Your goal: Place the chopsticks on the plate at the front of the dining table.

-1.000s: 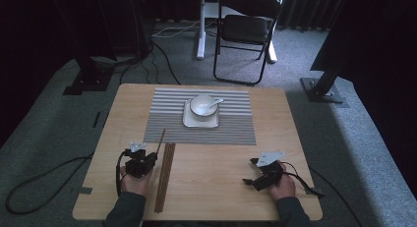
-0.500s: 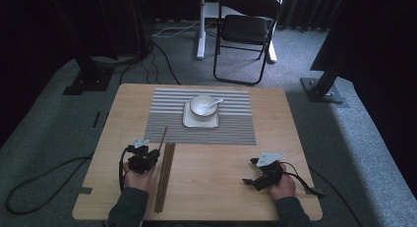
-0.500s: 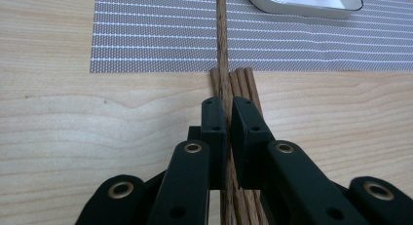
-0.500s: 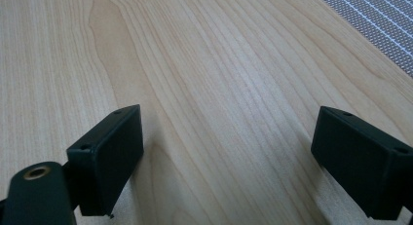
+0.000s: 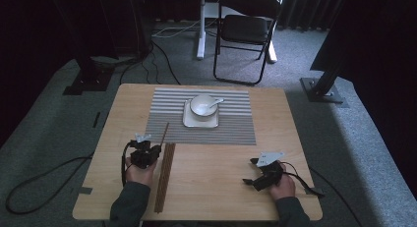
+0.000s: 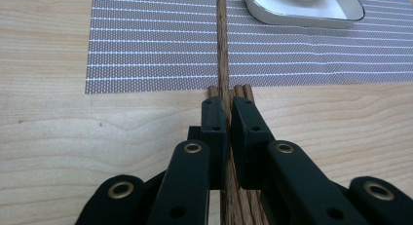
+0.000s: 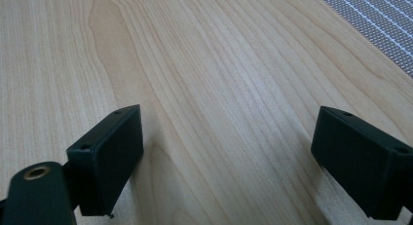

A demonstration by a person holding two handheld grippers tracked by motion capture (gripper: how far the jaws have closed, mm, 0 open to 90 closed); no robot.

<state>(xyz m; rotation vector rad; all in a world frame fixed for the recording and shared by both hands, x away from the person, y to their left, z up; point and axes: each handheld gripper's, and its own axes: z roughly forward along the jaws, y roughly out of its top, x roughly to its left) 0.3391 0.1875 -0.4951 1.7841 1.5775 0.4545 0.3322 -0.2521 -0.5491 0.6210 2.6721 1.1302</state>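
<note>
My left gripper [image 5: 156,150] is at the table's front left, shut on one brown chopstick [image 5: 164,133]. That chopstick's far end reaches over the striped placemat [image 5: 231,128]. In the left gripper view the jaws [image 6: 227,108] pinch this chopstick [image 6: 222,49], with the other chopsticks [image 6: 243,91] lying under them. A bundle of chopsticks [image 5: 164,180] lies on the wood just right of the left hand. My right gripper [image 5: 249,171] rests at the front right, open, with only bare table between its jaws [image 7: 229,152].
A white bowl [image 5: 200,105] with a spoon [image 5: 216,102] sits on a square white plate [image 5: 187,121] on the placemat. The plate's edge [image 6: 302,18] lies ahead and to the right of the left jaws. A folding chair [image 5: 246,30] and stand bases sit on the floor beyond the table.
The left gripper has shifted slightly toward the placemat with the chopstick in it. The right hand has stayed still.
</note>
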